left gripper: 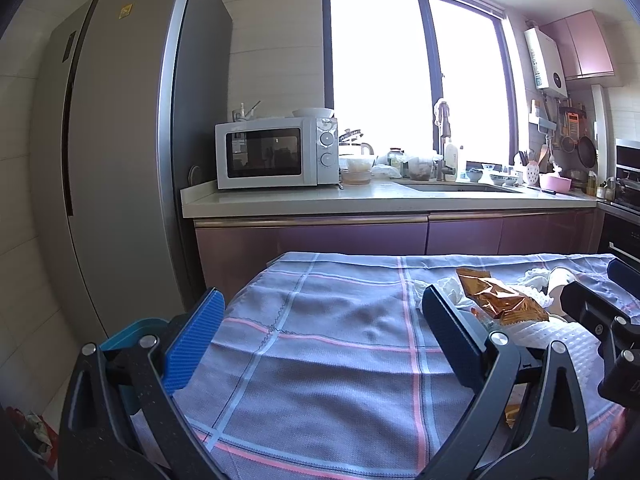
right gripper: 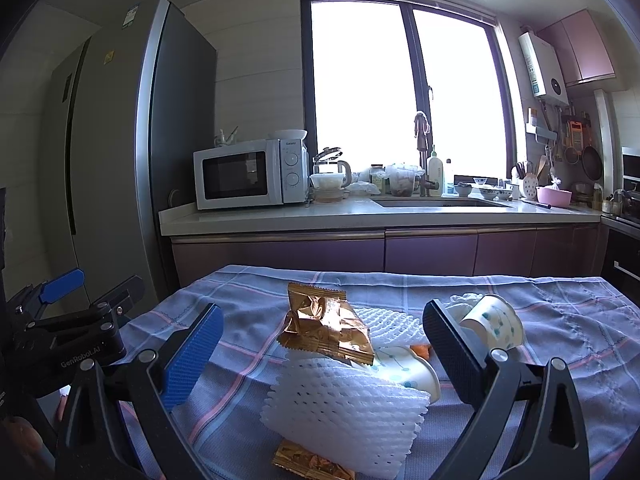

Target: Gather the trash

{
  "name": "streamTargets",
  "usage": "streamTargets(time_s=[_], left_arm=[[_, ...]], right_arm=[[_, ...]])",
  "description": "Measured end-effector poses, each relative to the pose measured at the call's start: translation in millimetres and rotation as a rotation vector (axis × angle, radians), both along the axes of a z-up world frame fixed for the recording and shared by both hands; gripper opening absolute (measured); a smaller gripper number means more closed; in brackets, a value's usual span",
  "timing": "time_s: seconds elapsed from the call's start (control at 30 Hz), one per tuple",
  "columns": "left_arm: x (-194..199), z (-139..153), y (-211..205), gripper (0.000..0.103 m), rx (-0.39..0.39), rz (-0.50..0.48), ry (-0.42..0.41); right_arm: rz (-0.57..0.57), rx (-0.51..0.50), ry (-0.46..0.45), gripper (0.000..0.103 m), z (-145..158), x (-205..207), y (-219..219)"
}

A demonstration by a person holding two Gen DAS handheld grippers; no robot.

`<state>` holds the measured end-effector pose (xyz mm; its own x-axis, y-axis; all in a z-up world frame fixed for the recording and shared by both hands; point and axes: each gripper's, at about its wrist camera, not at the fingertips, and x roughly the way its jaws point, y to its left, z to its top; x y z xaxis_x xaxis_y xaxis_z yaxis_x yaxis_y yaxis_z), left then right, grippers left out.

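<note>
Trash lies on a checked tablecloth (right gripper: 560, 320): a gold snack wrapper (right gripper: 326, 326), white foam fruit nets (right gripper: 344, 408), two tipped paper cups (right gripper: 494, 322) (right gripper: 404, 368) and a second gold wrapper (right gripper: 308, 462) at the near edge. My right gripper (right gripper: 324, 344) is open, with the pile between its fingers and nothing held. My left gripper (left gripper: 320, 320) is open over bare cloth, left of the pile; the wrapper (left gripper: 500, 298) lies just beyond its right finger. It also shows in the right wrist view (right gripper: 76, 292).
A teal bin (left gripper: 132, 330) sits low at the table's left edge, behind my left finger. Beyond the table stand purple cabinets, a counter (left gripper: 360, 200) with a microwave (left gripper: 276, 152) and sink, and a tall fridge (left gripper: 120, 160) on the left.
</note>
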<state>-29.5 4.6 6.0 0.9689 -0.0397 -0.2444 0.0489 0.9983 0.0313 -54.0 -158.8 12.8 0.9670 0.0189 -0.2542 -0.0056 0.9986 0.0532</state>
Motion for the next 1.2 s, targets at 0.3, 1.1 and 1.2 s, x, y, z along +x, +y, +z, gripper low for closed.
streamTargets(time_s=[0.3,1.1,1.2], left_arm=[[-1.7,0.7,-1.8,0.097,0.003,-0.007,-0.005],[-6.7,0.6,-3.1,0.097,0.002,-0.002,-0.029],[-6.4,0.5,-2.8,0.097,0.002,-0.004,-0.029]], right_arm=[[0.004,0.003,0.002,0.096,1.4,-1.1,-1.9],[-0.001,0.005,-0.011,0.096,0.2,-1.4,-2.8],[-0.002,0.008,-0.010,0.096,0.2,-1.3,-3.5]])
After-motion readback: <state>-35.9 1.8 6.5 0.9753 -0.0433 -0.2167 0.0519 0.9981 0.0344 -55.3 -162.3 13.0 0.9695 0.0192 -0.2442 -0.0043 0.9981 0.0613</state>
